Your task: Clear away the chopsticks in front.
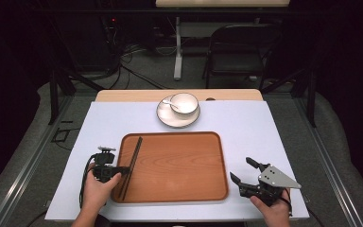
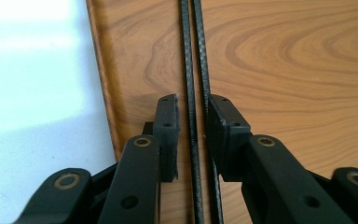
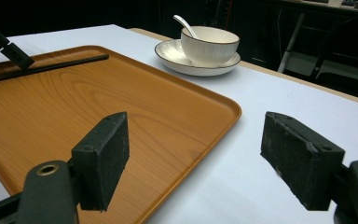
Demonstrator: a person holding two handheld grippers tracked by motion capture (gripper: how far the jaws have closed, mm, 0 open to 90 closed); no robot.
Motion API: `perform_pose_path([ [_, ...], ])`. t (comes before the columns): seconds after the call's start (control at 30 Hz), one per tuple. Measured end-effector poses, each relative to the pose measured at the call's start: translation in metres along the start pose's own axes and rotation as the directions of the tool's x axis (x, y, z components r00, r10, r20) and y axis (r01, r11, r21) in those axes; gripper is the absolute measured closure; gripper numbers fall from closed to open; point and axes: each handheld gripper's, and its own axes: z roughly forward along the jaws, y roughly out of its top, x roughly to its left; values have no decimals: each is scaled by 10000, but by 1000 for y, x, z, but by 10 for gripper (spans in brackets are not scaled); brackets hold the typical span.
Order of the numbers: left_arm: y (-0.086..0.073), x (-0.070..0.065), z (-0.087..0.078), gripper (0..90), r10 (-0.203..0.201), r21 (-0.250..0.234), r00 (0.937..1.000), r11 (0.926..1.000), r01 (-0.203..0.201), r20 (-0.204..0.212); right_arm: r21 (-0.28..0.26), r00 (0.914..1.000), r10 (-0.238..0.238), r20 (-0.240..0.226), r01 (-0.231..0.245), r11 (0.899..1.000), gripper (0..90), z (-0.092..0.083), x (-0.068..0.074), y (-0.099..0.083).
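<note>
Beyond my work: white bowl (image 1: 185, 102) with spoon (image 1: 168, 103), seated on saucer (image 1: 169, 119), twelve o'clock on white table cover (image 1: 264, 127). Black chair (image 1: 236, 49) on the floor past it, one o'clock.

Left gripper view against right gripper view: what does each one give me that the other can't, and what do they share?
Left gripper view: the left gripper with its jaws parted around the black chopsticks, and a gap at each pad.

Right gripper view: the right gripper wide open and holding nothing, plus the bowl with its spoon on the saucer.

Shared: the wooden tray, the chopsticks lying on it, and the white table cover.
</note>
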Motion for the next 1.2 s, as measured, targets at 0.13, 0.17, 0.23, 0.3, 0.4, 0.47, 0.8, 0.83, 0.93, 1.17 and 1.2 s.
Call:
perform_pose_path([
  [0.13,-1,1,-6,666,87,-297,9999,9995,-88,-49,13,10000,28,-1,-28,10000,228,0,0,0],
  [0.17,-1,1,-7,653,70,-427,10000,9991,-72,-52,1,10000,7,11,-7,10000,228,0,0,0],
  [0.23,-2,3,-11,622,100,-677,9999,9977,-103,-51,4,10000,5,9,-5,10000,228,0,0,0],
  [0.3,-3,5,-14,576,391,-1114,9990,9929,-415,-236,8,10000,4,2,-4,10000,228,0,0,0],
  [0.4,-3,8,-19,555,450,-1549,9988,9868,-478,-216,4,10000,3,30,-3,10000,228,0,-1,0],
  [0.47,-1,8,-24,529,638,-1810,9976,9812,-676,-268,37,10000,48,28,-49,10000,228,0,0,0],
  [0.8,-8,-4,-32,390,2642,-2931,9620,9164,-2726,-687,47,10000,-19,9,19,10000,228,1,-1,-1],
  [0.83,-10,-6,-32,388,2839,-3064,9571,9074,-2878,-584,47,10000,8,10,-8,10000,228,1,-1,-1],
  [0.93,-17,-12,-34,370,3489,-3491,9360,8721,-3428,-473,67,10000,-11,11,11,10000,228,1,-2,-1],
  [1.17,-28,-17,-31,327,4468,-4796,8946,7850,-3921,-2,138,10000,-53,7,53,9999,228,3,-2,-2],
  [1.2,-28,-17,-31,321,4468,-4796,8946,7850,-3921,-2,138,10000,-53,7,53,9999,228,3,-2,-2],
])
